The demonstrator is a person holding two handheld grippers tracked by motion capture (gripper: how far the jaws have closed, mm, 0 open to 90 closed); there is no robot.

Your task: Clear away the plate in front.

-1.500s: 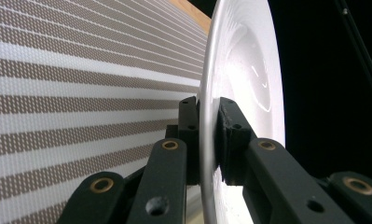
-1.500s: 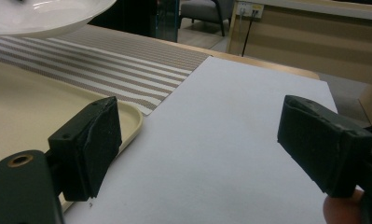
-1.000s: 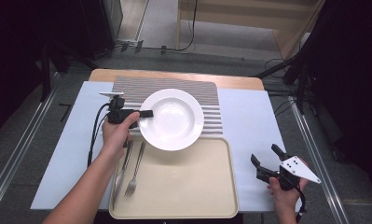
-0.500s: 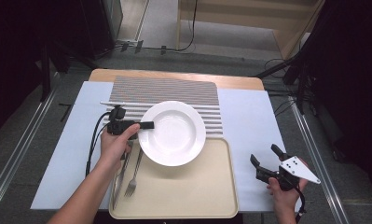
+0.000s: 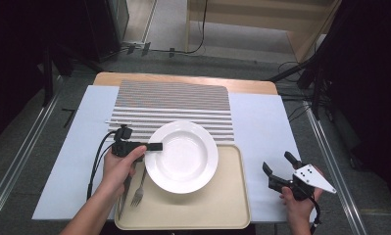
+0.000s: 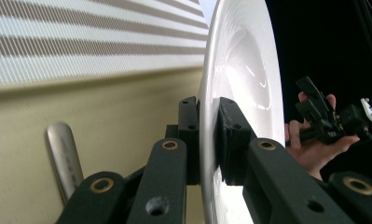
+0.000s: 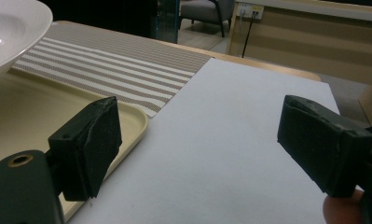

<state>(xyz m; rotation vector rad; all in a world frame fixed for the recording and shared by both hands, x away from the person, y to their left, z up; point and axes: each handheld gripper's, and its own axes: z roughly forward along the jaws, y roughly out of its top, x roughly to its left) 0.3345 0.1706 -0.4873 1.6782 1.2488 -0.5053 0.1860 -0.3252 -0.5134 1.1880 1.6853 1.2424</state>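
Note:
A white deep plate (image 5: 182, 155) hangs over the far end of the beige tray (image 5: 222, 205) and the striped placemat's near edge. My left gripper (image 5: 155, 146) is shut on the plate's left rim; in the left gripper view the jaws pinch the rim of the plate (image 6: 239, 79) from both sides. A fork (image 5: 140, 188) and another piece of cutlery (image 5: 124, 193) lie on the tray's left side, partly under my hand. My right gripper (image 5: 277, 169) stands open at the right over the white sheet, with nothing between its fingers (image 7: 88, 140).
The striped placemat (image 5: 173, 105) covers the far middle of the table over a pale sheet (image 5: 266, 127). The table's right edge with a metal rail (image 5: 337, 181) runs close to the right hand. In the left gripper view a spoon handle (image 6: 65, 154) lies on the tray.
The left gripper has carried the plate toward the near side and slightly right, from over the placemat to partly over the tray. The right gripper has stayed in place.

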